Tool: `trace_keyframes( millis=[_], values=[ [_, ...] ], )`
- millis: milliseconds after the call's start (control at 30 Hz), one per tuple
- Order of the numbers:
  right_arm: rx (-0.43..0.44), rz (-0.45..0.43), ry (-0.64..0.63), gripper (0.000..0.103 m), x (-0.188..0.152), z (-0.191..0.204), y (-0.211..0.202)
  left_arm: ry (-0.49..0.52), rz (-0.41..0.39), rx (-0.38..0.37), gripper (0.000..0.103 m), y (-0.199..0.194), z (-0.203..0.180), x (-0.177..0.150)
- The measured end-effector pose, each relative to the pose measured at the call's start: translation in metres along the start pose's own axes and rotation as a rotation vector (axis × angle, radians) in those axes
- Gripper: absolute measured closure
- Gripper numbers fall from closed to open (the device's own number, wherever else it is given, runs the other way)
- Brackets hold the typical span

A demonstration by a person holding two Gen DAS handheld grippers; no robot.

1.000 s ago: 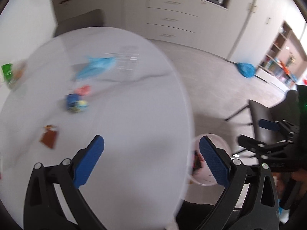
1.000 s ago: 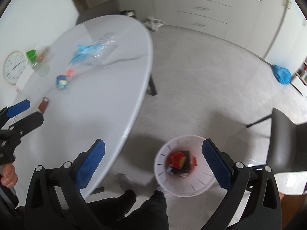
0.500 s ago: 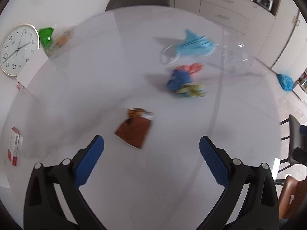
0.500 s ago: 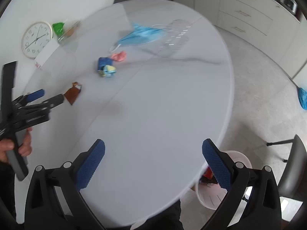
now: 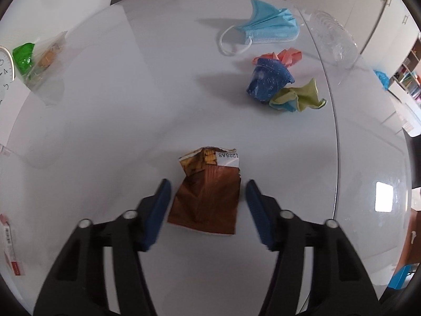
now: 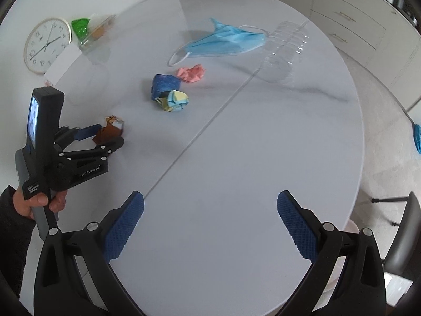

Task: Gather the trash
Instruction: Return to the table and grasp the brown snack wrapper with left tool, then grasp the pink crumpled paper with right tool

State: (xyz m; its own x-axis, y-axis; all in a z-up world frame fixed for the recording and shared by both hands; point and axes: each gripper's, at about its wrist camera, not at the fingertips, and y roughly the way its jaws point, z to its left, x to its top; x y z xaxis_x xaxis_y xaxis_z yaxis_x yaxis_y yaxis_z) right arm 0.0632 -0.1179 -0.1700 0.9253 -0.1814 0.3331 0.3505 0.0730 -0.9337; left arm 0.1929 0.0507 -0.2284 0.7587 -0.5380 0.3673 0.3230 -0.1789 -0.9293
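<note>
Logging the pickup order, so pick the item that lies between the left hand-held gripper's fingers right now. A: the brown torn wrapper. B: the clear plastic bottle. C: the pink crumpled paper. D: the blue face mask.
A: the brown torn wrapper lies on the table between the blue pads of the left hand-held gripper, whose jaws have just been closing; a sliver of table shows on each side, so the pads do not press it yet.
</note>
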Motion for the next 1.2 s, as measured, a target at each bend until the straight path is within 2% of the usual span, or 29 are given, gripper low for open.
trace_keyframes(
  millis=[167,300,500,600,767,933,1000,1167,1200],
  values=[
    [0.006,-0.041,-0.138,0.002,0.029,0.024,0.016,-0.028,-0.022,-0.031,0.058,-0.003,0.006,-0.003],
    [0.011,-0.036,-0.272,0.004,0.060,0.042,0.044,-0.074,-0.034,-0.050,0.063,-0.011,0.012,-0.007],
    [-0.004,0.021,-0.358,0.013,0.091,0.055,0.084,-0.156,-0.055,-0.075,0.063,-0.025,0.027,-0.018],
    [-0.011,0.022,-0.388,0.018,0.099,0.057,0.085,-0.180,-0.060,-0.083,0.063,-0.031,0.033,-0.022],
    [0.054,-0.025,-0.287,0.018,0.120,0.036,0.067,-0.203,-0.085,-0.083,0.063,-0.041,0.043,-0.027],
    [0.096,-0.017,-0.067,0.020,0.146,-0.001,0.074,-0.233,-0.094,-0.095,0.063,-0.042,0.050,-0.027],
    [0.098,0.004,-0.010,0.028,0.152,-0.006,0.084,-0.241,-0.094,-0.100,0.063,-0.043,0.051,-0.028],
    [0.058,0.055,0.024,0.034,0.155,0.011,0.110,-0.242,-0.093,-0.101,0.063,-0.041,0.053,-0.026],
    [0.048,0.064,0.031,0.040,0.157,0.012,0.114,-0.242,-0.094,-0.103,0.063,-0.041,0.053,-0.026]
  ],
)
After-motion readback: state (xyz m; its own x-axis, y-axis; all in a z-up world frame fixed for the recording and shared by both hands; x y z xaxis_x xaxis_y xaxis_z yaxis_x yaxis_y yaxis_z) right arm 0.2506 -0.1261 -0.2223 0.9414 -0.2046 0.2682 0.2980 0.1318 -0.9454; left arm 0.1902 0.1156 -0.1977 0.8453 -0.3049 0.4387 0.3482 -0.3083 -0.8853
